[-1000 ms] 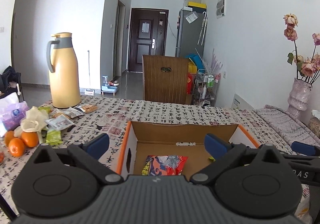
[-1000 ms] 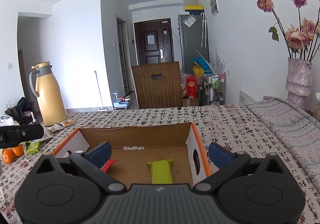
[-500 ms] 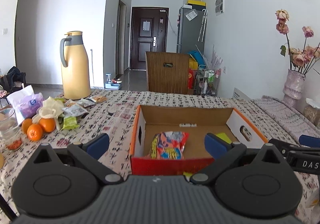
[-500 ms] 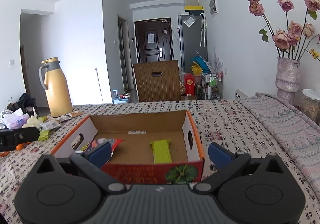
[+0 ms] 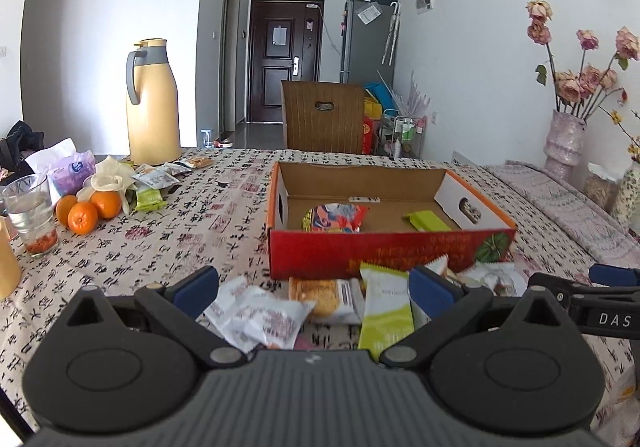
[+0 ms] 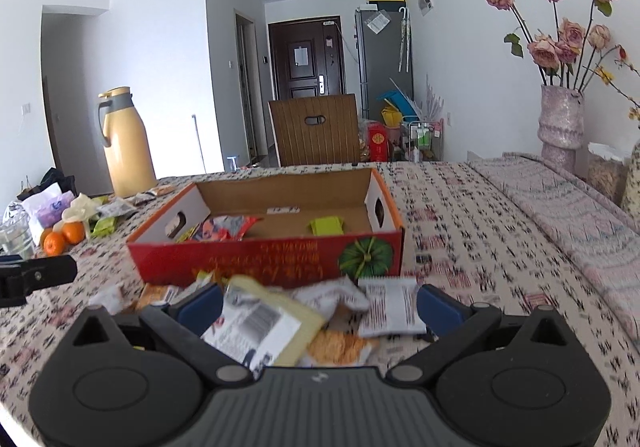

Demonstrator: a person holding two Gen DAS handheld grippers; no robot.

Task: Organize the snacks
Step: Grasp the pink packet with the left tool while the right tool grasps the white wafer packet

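Both cameras sit low over the table, each looking forward along its own gripper's fingers toward the red cardboard box (image 5: 390,251), and beyond it to the dark door at the far end of the room.

The left wrist view stands near the box's front wall, slightly left of its middle, so the yellow thermos (image 5: 152,103) left of the box shows large.

The right wrist view looks from the box's (image 6: 276,261) front right, about as near, though blur makes this hard to judge.

Both share the box, the loose snack packets (image 5: 316,307) before it (image 6: 320,321), the thermos (image 6: 126,141), the wooden chair and the flower vase.
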